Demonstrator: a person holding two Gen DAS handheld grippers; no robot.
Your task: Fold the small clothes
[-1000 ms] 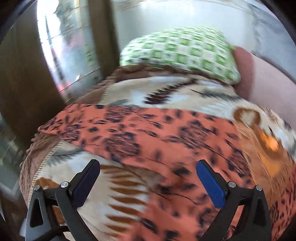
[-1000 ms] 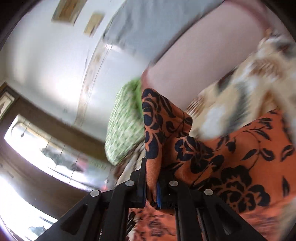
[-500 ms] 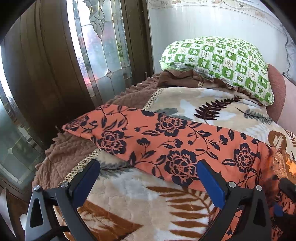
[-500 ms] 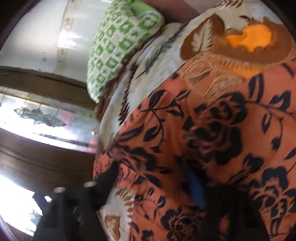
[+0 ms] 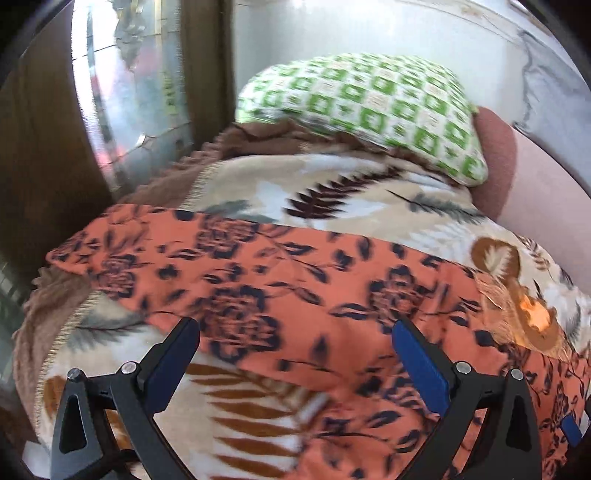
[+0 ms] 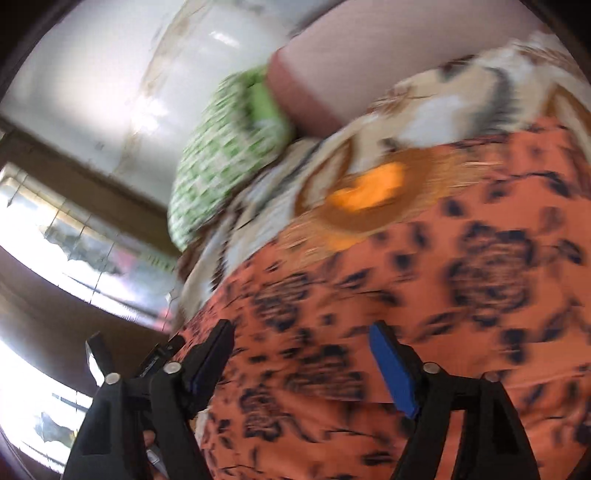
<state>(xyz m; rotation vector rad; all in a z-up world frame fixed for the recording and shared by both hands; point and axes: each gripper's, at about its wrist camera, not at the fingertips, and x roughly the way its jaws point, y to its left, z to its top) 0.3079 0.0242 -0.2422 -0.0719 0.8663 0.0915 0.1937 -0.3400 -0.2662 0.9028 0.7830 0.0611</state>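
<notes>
White wall [image 5: 369,33]; dark wood-framed glass window [image 5: 122,88] at left, bright daylight; leaf-print blanket [image 5: 351,192] on bed.

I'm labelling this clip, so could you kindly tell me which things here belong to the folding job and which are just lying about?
Job:
orange floral garment
left tool, open
right tool, open

Lying about:
green checked pillow
leaf-print blanket
brown quilted cover

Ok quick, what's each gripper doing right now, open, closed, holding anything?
Left gripper: open, holding nothing, above the orange floral garment.
Right gripper: open, holding nothing, over the same garment.
</notes>
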